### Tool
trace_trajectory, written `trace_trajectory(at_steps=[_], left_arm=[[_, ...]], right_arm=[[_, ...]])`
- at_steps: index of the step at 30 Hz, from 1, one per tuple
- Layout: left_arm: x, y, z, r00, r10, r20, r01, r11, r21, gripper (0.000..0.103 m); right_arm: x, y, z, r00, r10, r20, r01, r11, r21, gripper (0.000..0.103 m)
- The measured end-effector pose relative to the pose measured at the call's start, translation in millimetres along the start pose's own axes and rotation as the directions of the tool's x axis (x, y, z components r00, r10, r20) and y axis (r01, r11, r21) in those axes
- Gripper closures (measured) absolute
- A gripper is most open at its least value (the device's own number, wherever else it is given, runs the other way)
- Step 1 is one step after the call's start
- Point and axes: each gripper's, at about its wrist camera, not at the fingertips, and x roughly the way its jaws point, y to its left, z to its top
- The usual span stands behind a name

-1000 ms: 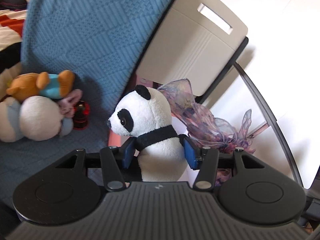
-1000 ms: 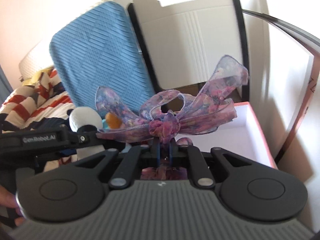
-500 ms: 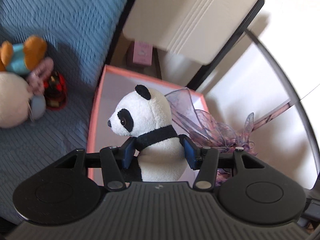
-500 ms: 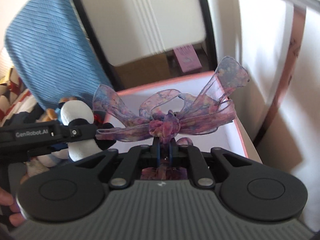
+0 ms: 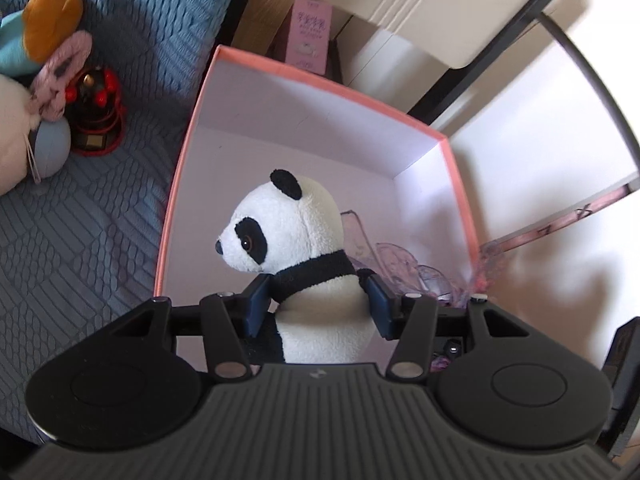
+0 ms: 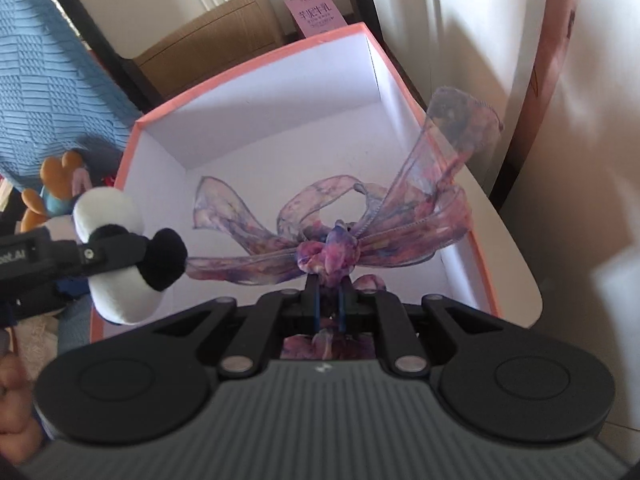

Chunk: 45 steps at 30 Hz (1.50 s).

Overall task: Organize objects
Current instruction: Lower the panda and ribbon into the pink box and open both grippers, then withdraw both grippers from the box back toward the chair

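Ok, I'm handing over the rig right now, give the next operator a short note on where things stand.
Left gripper: shut on the black-and-white plush panda, held over the open pink cardboard box.
Right gripper: shut on the sheer purple ribbon bow, also over the box.
Done: both items picked up and brought above the box; nothing released.
Left: lower and release both. The orange-eared plush toy and red-and-black figurine sit on the blue quilted blanket.

Bright daylight casts hard shadows inside the box; fisheye edges bend, right view slightly blurred.
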Motion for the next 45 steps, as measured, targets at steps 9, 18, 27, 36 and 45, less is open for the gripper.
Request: trace_trajectory(at_steps=[9, 18, 27, 36, 45], left_arm=[[3.1, -9.2, 0.0, 1.0, -0.004, -0.006, 0.004, 0.999, 0.035, 0.044], [-25.0, -18.1, 4.4, 0.999, -0.03, 0.043, 0.027, 0.997, 0.077, 0.023], [-81.3, -15.3, 4.5, 0.991, -0.044, 0.126, 0.031, 0.994, 0.105, 0.023], [-149.8, -8.7, 0.0, 0.972, -0.036, 0.233, 0.005, 0.991, 0.133, 0.022], [-207.3, 15.8, -15.9, 0.948, -0.021, 0.316, -0.014, 0.994, 0.108, 0.022]], right_arm=[[1.2, -8.5, 1.5, 1.0, -0.015, -0.001, 0.015, 1.0, -0.002, 0.091], [-16.8, -2.9, 0.2, 0.998, -0.045, 0.048, 0.046, 0.999, -0.025, 0.021], [-56.0, 18.1, -4.7, 0.993, -0.019, 0.118, 0.024, 0.999, -0.042, 0.019], [-91.9, 58.5, -9.6, 0.983, 0.0, 0.186, 0.021, 0.994, -0.111, 0.0], [-127.7, 98.4, -17.4, 0.968, 0.061, 0.245, -0.019, 0.985, -0.171, 0.0]])
